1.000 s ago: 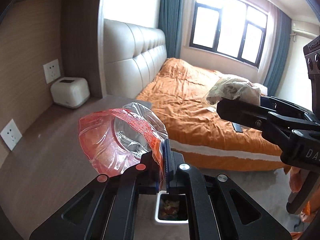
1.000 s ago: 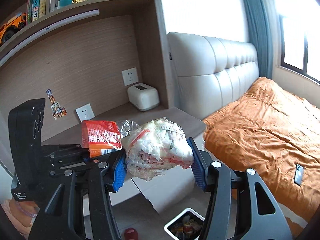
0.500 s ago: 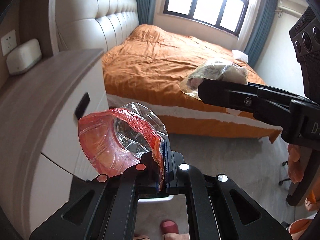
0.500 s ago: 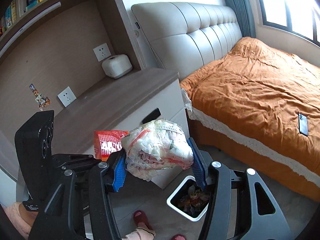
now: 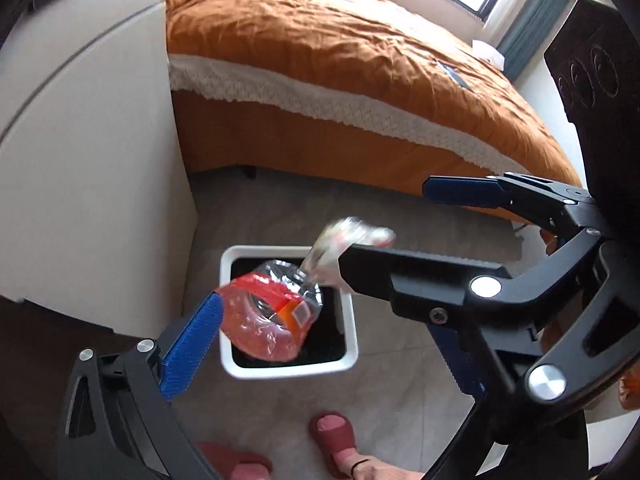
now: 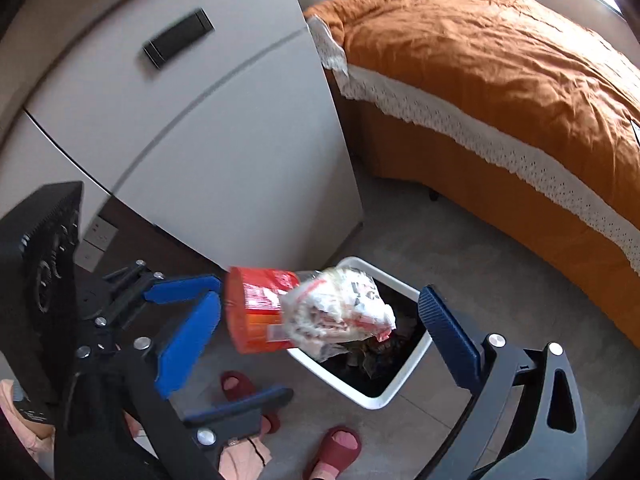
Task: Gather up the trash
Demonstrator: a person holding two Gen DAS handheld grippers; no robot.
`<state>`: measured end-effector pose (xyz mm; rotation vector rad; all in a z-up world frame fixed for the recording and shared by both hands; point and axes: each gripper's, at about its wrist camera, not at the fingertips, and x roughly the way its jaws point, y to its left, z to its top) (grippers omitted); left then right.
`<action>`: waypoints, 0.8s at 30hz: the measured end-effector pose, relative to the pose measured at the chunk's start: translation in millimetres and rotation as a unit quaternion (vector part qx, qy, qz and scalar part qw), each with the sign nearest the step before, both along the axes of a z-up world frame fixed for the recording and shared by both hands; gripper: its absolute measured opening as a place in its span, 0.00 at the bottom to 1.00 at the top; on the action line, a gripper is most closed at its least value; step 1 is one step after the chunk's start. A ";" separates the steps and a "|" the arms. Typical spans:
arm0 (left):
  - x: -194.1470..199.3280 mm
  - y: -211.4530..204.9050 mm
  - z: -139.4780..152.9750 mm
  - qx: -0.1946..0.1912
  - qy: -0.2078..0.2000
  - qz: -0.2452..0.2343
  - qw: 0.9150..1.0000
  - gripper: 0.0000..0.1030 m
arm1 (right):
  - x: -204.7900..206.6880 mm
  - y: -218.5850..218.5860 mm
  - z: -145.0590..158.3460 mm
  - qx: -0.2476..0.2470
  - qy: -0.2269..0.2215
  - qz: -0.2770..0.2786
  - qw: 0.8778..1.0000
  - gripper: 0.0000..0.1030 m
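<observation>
Two pieces of trash, a red-labelled crushed bottle and a crumpled white bag, are seen released above the white bin, left gripper and right gripper having just been opened wide so both fall in

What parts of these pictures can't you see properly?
- Bin contents, left view: the red wrapper covers most of the inside.
- White bag, left view: blurred, and the right gripper hides its lower part.
- Red wrapper, right view: the white bag covers its right side.
- Person, both views: cut off by the bottom edge; only slippers show.
</observation>
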<state>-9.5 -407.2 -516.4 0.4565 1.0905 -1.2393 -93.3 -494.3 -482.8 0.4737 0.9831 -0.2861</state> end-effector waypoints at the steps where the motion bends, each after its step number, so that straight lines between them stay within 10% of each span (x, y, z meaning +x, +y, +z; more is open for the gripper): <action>1: 2.0 -0.9 -13.9 0.007 0.004 0.006 1.000 0.95 | -0.8 -0.6 -14.9 0.000 0.012 -0.001 1.000 0.96; 11: -1.0 1.9 -24.4 0.033 0.004 0.009 0.999 0.95 | -17.3 1.1 -26.3 0.009 0.019 -0.029 0.999 0.96; 24: -0.8 17.2 107.3 -0.019 -0.029 0.043 0.998 0.95 | -26.7 5.4 103.6 -0.033 -0.053 -0.052 0.997 0.96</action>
